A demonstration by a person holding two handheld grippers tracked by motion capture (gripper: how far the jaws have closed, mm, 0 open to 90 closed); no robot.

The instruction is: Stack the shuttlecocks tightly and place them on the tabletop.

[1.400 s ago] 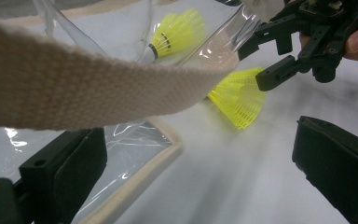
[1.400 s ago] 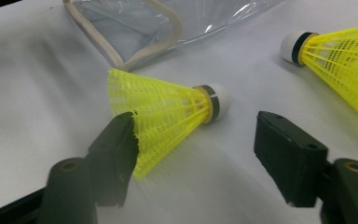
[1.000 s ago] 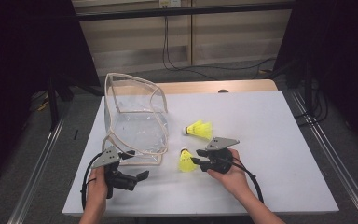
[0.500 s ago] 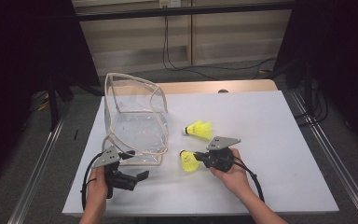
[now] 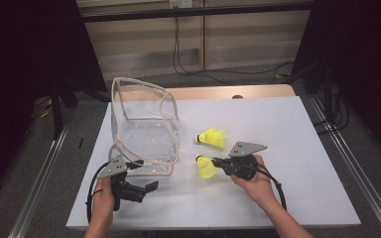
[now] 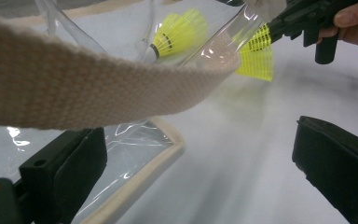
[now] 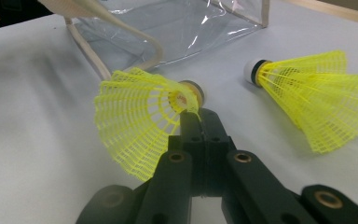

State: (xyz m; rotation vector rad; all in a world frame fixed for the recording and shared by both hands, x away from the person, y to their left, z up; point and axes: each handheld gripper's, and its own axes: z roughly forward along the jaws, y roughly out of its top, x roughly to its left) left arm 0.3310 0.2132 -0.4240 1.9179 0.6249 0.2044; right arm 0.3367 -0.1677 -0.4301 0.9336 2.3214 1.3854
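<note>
Right gripper point(image 5: 217, 162) clamped tight on skirt edge of nearer yellow shuttlecock point(image 5: 206, 166), just right of clear bag point(image 5: 144, 130) on white table point(image 5: 287, 148). Jaws just closed, mesh pinched between them. Second shuttlecock point(image 5: 212, 138) lay loose nearby, farther back. Left gripper point(image 5: 151, 187) spread wide beside bag's cloth strap point(image 6: 74, 93), gripping nothing.

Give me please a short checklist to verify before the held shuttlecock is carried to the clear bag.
1. Right tool shut on the skirt of the held shuttlecock: ok.
2. Grip deep enough to survive the lift: cannot tell; only the mesh edge is pinched.
3. Second shuttlecock lies apart from the held one: ok.
4. Clear bag stands with its mouth open: ok.
5. Left tool steadying the bag: not ok; jaws open, strap only passes above them.
</note>
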